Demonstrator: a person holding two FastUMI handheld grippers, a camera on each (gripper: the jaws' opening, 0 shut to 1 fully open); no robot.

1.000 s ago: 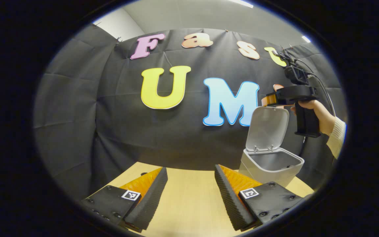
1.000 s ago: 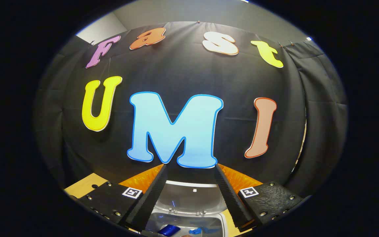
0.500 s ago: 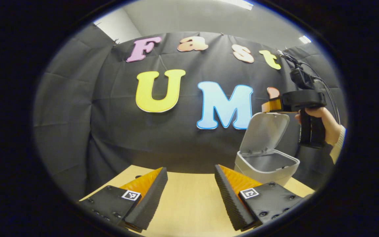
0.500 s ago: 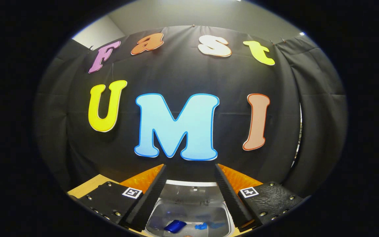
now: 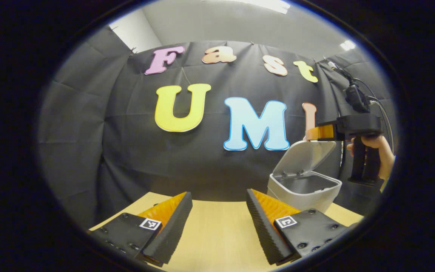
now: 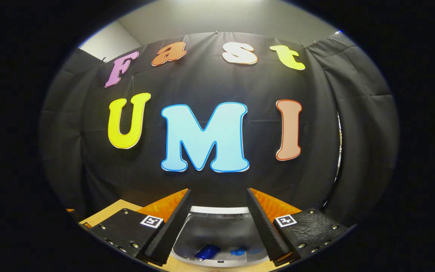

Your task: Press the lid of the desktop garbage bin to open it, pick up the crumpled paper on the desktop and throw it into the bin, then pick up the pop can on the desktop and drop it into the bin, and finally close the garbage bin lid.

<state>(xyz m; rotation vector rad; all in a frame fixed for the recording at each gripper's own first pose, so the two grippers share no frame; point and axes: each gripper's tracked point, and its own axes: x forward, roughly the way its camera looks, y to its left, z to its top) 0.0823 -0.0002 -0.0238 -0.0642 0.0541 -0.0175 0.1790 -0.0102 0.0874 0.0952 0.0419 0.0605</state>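
The grey desktop bin [image 5: 303, 190] stands on the wooden table at the right of the left gripper view. Its lid [image 5: 310, 154] is tilted about halfway down over the opening. My right gripper [image 5: 311, 133], held by a hand [image 5: 378, 145], rests its fingers on the lid's top edge. In the right gripper view, the right gripper [image 6: 218, 191] is open, with the lid's rim [image 6: 219, 209] just below its fingers. A blue shape [image 6: 207, 251], apparently the pop can, shows inside the bin. My left gripper [image 5: 218, 192] hovers open over bare table, holding nothing.
The wooden table [image 5: 217, 234] stretches ahead of the left gripper to the black cloth wall. The bin sits near the table's far right corner. A cable [image 5: 381, 109] runs up from the right gripper.
The lid has tipped from nearly upright to about halfway down, and the right gripper has come down with it. The left gripper has barely moved.
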